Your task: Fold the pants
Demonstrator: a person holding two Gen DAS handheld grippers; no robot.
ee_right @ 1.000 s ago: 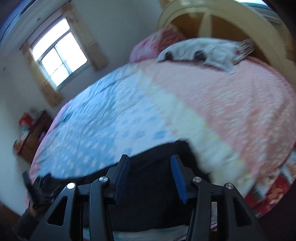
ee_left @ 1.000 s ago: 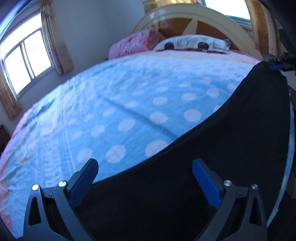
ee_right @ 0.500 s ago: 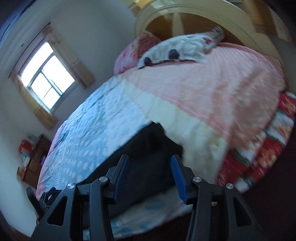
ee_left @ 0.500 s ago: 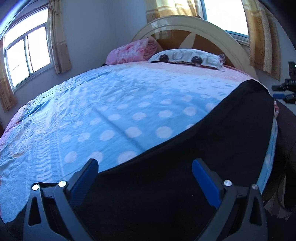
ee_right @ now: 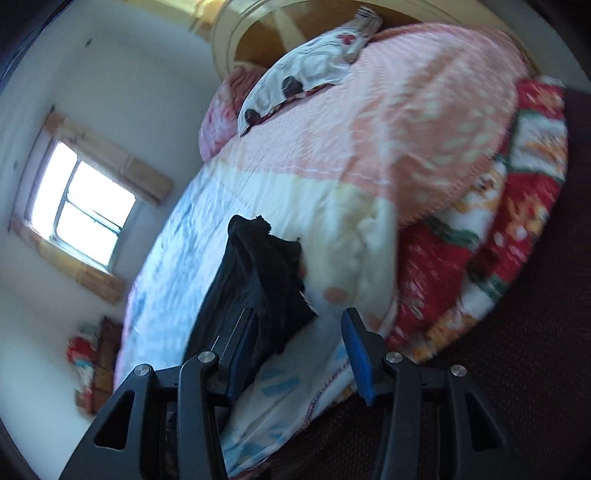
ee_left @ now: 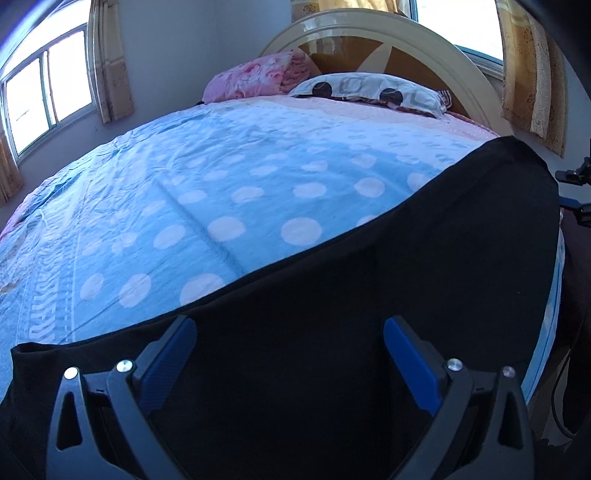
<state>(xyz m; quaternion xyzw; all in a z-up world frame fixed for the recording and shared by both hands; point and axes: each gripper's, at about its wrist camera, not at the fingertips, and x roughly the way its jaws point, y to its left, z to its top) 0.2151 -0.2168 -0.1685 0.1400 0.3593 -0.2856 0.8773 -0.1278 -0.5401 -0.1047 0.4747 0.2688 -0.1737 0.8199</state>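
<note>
Where the right view a second ago sat nearly level with the pants filling the gap between the fingers, it is now rolled hard, the bed [ee_right: 369, 155] tilted, and the pants [ee_right: 258, 280] show as a bunched dark strip running from the left finger [ee_right: 242, 354] up toward the far side. Right gripper [ee_right: 299, 354] jaws stand apart at about the same gap as before; the cloth lies against the left finger only, the right finger is bare, nothing clamped. Left view changed little: the bed sits a bit lower in frame and more of the pants' near edge shows at the lower left.

Left gripper [ee_left: 291, 362] jaws stand wide apart over the pants [ee_left: 369, 332], no pinch visible. Pants lie spread along the near right edge of the bed, from under the left gripper out to a far right corner, on the blue dotted sheet [ee_left: 221, 192].

No containers in view.

Around: pillow [ee_left: 369, 90] and pink blanket [ee_left: 258, 75] at the far end by the headboard [ee_left: 369, 33]; window [ee_left: 48, 92] far left, curtains [ee_left: 532, 66] far right. Right view shows a pink cover [ee_right: 406, 122], a red patterned blanket [ee_right: 498, 240] hanging off the right edge, and a blurred shelf [ee_right: 99, 362] at left. Right gripper's tips [ee_left: 576, 192] peek in at the left view's right edge. Nothing blocks the pants.
</note>
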